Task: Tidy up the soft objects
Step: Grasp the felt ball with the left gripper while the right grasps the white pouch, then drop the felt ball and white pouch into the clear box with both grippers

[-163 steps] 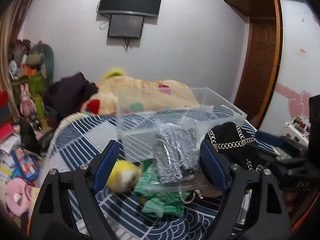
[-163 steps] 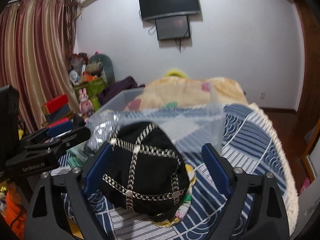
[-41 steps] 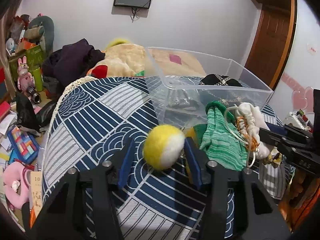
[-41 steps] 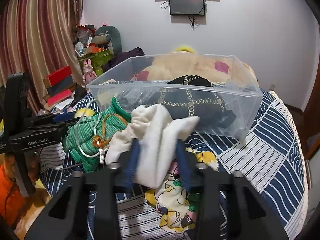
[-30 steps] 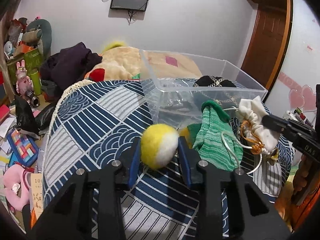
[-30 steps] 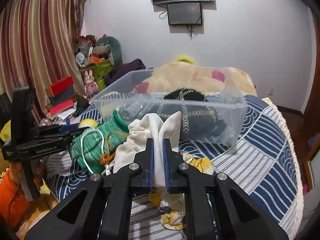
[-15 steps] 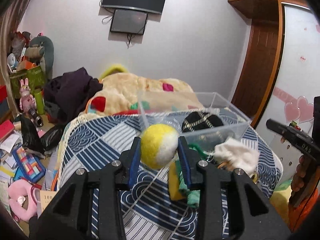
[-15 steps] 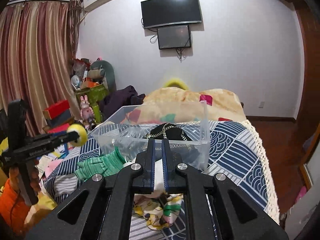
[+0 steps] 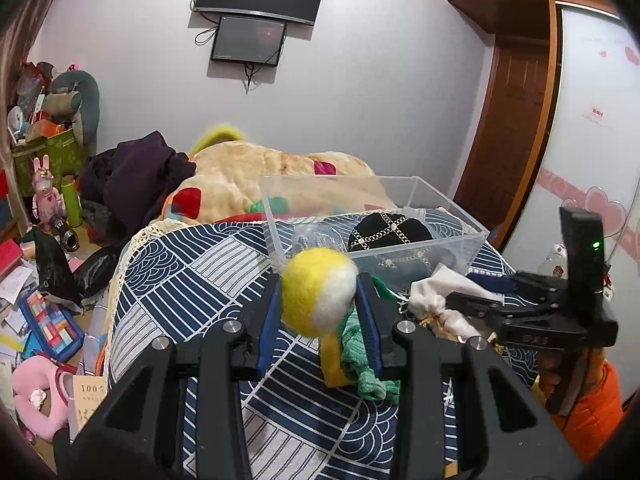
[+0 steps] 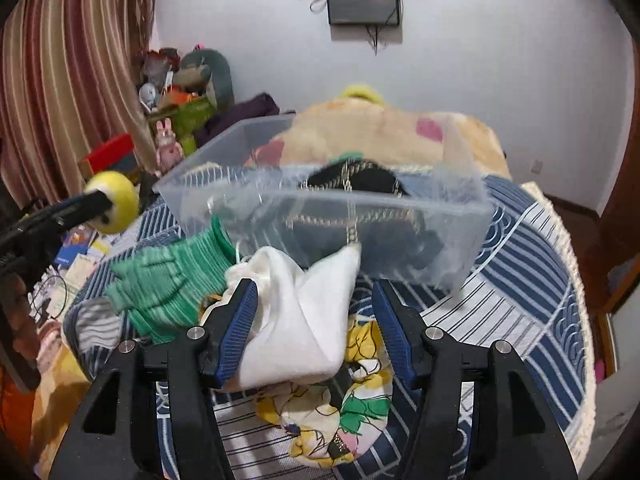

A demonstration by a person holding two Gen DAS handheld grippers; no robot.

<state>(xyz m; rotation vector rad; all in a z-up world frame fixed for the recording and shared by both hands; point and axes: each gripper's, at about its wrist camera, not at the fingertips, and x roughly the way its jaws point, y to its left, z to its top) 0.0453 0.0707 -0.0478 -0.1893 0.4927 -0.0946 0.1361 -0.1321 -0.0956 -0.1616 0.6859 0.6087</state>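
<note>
Legible text, left wrist view:

1. The figure "100", followed by a character too small to be read, is printed on a tan card (image 9: 91, 400) lying on the floor at the lower left, beside a pink plush item (image 9: 38, 394).
2. Faint embossed characters, possibly "D55" or similar, are seen on the black body of the right gripper (image 9: 540, 340); a sure reading cannot be given.
3. A small white sticker (image 9: 597, 113) with red print is fixed to the wardrobe door (image 9: 592, 152); the print is too small to be read.

Right wrist view: no text can be read.
</note>
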